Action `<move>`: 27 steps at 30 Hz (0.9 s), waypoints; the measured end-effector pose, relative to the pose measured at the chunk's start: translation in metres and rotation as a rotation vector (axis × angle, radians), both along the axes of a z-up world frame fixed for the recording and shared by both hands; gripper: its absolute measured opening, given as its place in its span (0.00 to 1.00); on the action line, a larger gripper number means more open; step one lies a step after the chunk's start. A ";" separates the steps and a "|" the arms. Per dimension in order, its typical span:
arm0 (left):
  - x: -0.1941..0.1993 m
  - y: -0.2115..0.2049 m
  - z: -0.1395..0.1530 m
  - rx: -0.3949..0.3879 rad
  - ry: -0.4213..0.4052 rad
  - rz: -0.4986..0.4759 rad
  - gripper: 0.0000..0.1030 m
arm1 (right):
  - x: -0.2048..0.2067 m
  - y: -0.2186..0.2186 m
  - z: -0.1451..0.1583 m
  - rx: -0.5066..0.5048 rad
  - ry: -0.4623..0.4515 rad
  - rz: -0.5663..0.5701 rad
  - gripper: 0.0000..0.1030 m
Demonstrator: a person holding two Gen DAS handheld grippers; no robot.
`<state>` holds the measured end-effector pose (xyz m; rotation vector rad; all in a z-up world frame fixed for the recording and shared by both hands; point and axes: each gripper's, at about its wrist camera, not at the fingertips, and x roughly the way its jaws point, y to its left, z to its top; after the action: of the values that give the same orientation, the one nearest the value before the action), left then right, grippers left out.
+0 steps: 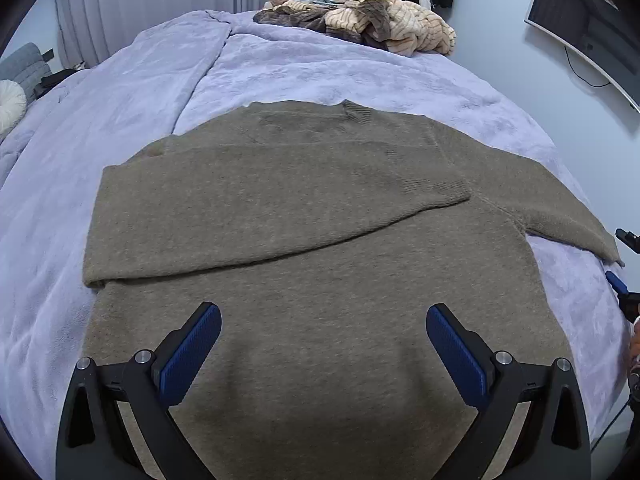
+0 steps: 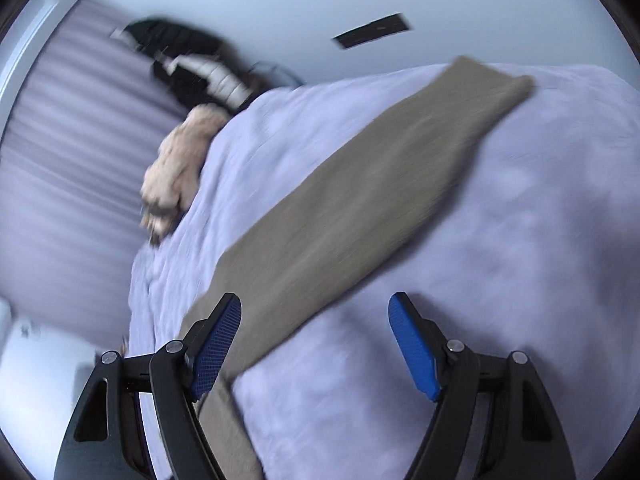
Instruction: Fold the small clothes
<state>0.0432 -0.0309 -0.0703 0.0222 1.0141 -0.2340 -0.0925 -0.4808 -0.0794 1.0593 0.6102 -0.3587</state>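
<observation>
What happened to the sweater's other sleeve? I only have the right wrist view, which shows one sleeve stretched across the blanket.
Observer: The other sleeve lies folded across the chest of the sweater.
Operator: And the left gripper?
Observer: The left gripper is open over the sweater's lower body, holding nothing.
Operator: Which way does the neck point?
Observer: The collar is on the far side, toward a pile of clothes at the end of the bed.

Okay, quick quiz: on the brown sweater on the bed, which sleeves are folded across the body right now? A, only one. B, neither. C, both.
A: on the brown sweater, one sleeve lies across the chest while the other sleeve stretches out over the blanket.
</observation>
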 end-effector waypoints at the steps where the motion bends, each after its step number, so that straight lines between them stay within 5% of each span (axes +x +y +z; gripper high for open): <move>1: 0.002 -0.006 0.000 -0.004 0.004 -0.004 1.00 | -0.004 -0.013 -0.005 0.035 -0.017 -0.028 0.77; 7: 0.008 -0.031 -0.001 -0.011 0.016 -0.014 1.00 | 0.002 -0.050 -0.014 0.142 -0.141 -0.084 0.77; 9: 0.010 -0.033 0.000 -0.005 0.006 -0.015 1.00 | 0.007 -0.059 -0.018 0.193 -0.176 -0.095 0.69; 11: 0.012 -0.033 -0.001 -0.013 0.009 -0.017 1.00 | 0.013 -0.065 -0.026 0.254 -0.205 -0.084 0.26; 13: 0.016 -0.030 -0.004 -0.019 0.022 -0.014 1.00 | 0.017 -0.067 -0.033 0.310 -0.246 -0.055 0.07; 20: 0.024 -0.013 -0.009 -0.024 0.035 -0.012 1.00 | 0.048 -0.039 -0.010 0.319 -0.397 0.106 0.07; 27: 0.030 0.037 0.007 -0.055 -0.048 0.087 1.00 | 0.134 0.056 0.059 0.092 -0.363 0.445 0.08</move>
<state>0.0731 0.0061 -0.0636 -0.0661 0.9582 -0.1815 0.0416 -0.4245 -0.0202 1.0113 0.5196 0.2482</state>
